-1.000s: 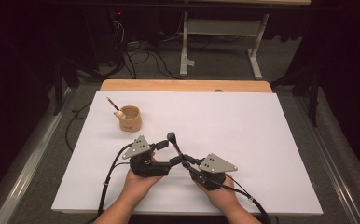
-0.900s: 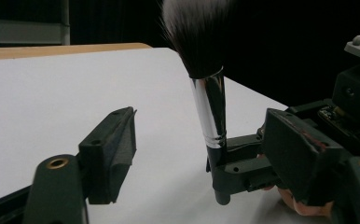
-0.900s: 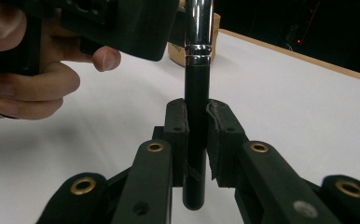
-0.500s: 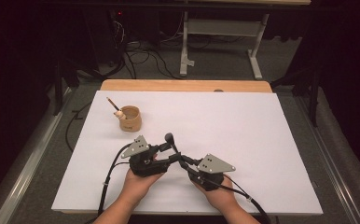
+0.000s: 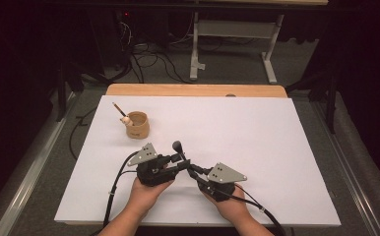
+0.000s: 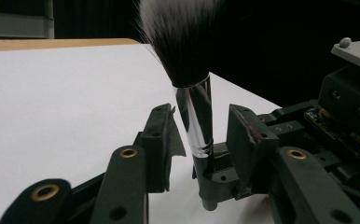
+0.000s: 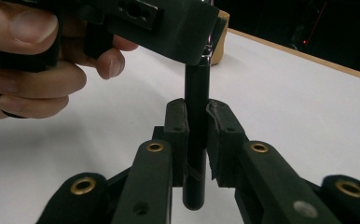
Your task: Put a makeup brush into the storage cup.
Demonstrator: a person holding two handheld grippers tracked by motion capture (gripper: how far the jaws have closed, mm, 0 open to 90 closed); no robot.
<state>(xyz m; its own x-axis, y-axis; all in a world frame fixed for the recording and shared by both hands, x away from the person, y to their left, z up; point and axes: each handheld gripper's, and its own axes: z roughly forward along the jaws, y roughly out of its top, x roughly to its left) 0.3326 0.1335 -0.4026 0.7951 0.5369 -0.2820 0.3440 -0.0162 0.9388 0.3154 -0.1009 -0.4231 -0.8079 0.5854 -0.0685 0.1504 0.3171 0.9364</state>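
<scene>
A makeup brush [image 5: 177, 146] stands upright between my two grippers near the front of the white table [image 5: 257, 132]. Its dark bristles point up, above a silver ferrule [image 6: 194, 116] and a black handle [image 7: 197, 88]. My right gripper [image 7: 197, 122] is shut on the handle's lower part, and in the high view it [image 5: 192, 170] comes in from the right. My left gripper [image 6: 201, 135] straddles the ferrule with its jaws open, a gap showing on each side. In the high view the left gripper [image 5: 180, 161] sits just left of the brush.
A small wooden cup [image 5: 138, 125] with a thin brush [image 5: 119, 111] leaning in it stands on the table's left, behind my left hand. A wooden strip [image 5: 193, 89] borders the table's far edge. Cables and a metal frame lie on the floor beyond.
Both grippers and the brush have drifted slightly left and toward the person. The grip on the brush looks the same.
</scene>
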